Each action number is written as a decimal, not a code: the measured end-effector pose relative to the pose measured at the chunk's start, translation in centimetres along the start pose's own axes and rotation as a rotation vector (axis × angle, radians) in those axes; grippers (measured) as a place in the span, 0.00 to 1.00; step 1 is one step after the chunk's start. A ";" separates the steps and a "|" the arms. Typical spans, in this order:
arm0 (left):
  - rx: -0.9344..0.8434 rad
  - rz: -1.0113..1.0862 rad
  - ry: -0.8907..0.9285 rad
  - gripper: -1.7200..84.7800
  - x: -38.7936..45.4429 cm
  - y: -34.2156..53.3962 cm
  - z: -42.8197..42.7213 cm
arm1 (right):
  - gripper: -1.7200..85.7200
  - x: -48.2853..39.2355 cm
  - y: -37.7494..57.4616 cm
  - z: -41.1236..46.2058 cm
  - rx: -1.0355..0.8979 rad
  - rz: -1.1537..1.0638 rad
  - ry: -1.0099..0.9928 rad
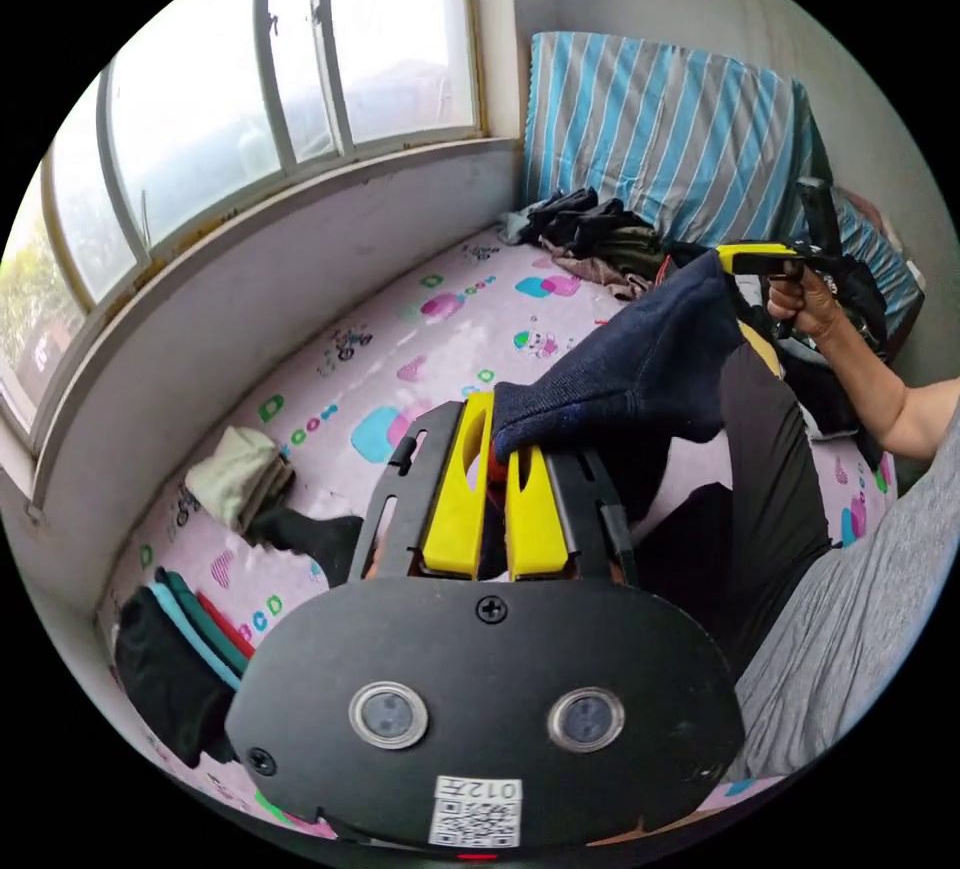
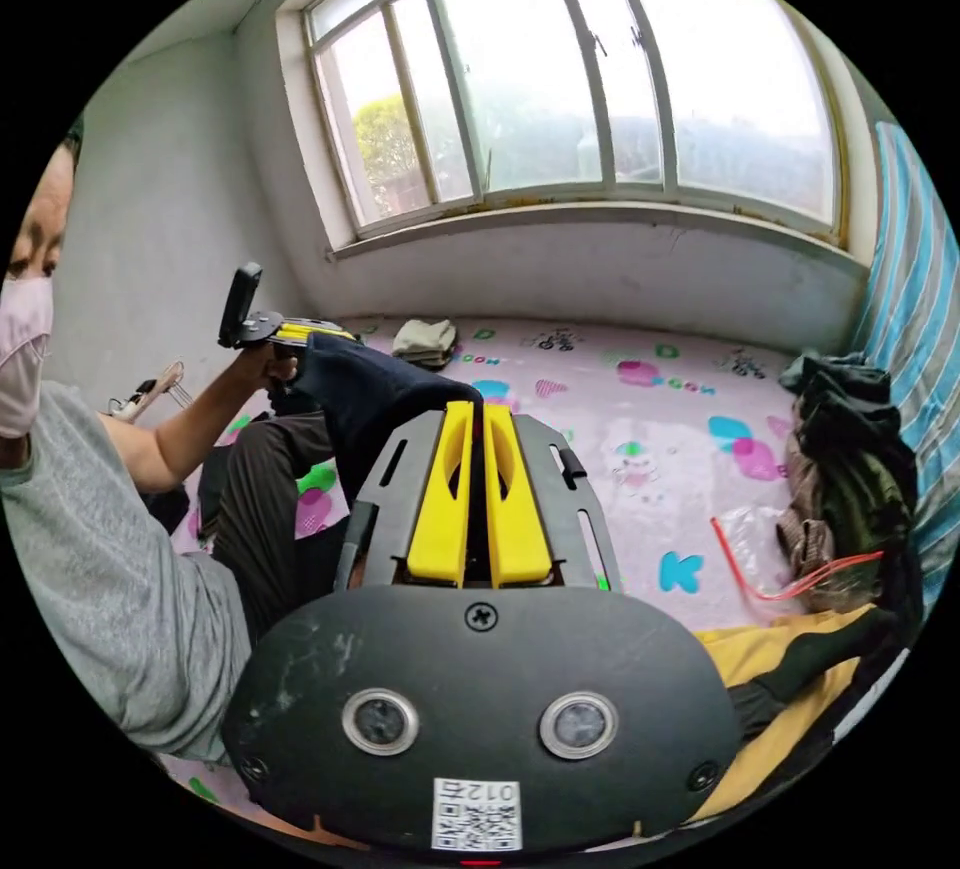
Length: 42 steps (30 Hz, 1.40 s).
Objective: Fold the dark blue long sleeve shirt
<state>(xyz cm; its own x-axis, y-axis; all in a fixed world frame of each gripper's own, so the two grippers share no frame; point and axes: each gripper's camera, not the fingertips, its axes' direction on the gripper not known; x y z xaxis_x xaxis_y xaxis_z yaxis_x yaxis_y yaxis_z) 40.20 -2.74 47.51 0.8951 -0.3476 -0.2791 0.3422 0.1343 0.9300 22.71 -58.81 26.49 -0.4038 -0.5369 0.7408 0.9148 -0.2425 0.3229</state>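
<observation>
Dark blue long sleeve shirt (image 1: 640, 364) is held up off the pink patterned mat (image 1: 440, 329), stretched between the two grippers above the person's lap. In the left gripper view, the left gripper (image 1: 497, 464) is seen with yellow jaws clenched on one end of the shirt; the other end is carried by the right gripper (image 1: 760, 257), further from the window (image 1: 300, 79). In the right gripper view, the right gripper's (image 2: 478, 424) jaws are closed on dark fabric, and the shirt (image 2: 370, 389) runs back to the left gripper (image 2: 290, 331). Step judged: lifting and spreading, no fold made yet. Next move calls for the shirt to be laid flat on a bare part of the mat, away from the clothes pile (image 2: 845, 469) and folded stack (image 1: 240, 474) near the window.
</observation>
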 end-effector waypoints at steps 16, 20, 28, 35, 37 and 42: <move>-0.034 0.296 -0.245 0.01 2.6 -11.4 -20.0 | 0.01 -12.7 -3.1 -24.6 0.311 -0.201 0.367; -0.051 0.291 -0.235 0.01 2.9 -12.4 -21.4 | 0.01 -15.5 -2.1 -31.0 0.431 -0.231 0.360; 0.046 0.267 -0.078 0.01 3.3 -14.5 -26.6 | 0.01 -15.2 -0.2 -39.2 0.475 -0.223 0.395; 0.003 0.332 -0.074 0.01 4.3 -16.3 -32.0 | 0.01 -11.0 5.1 -44.5 0.319 -0.141 0.254; -0.170 0.396 -0.067 0.01 5.4 -15.7 -29.5 | 0.01 -10.1 6.5 -45.5 0.236 -0.149 0.203; -0.405 0.436 0.159 0.01 6.4 -13.0 -23.7 | 0.01 -6.6 10.3 -46.3 -0.041 -0.154 0.133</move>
<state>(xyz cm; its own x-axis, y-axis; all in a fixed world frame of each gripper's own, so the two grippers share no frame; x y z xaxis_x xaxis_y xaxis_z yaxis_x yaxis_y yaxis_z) 48.23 15.24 27.96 0.9980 -0.0431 0.0452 -0.0114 0.5855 0.8106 34.49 -95.18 -2.36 -0.5390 -0.5919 0.5993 0.8421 -0.3617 0.4000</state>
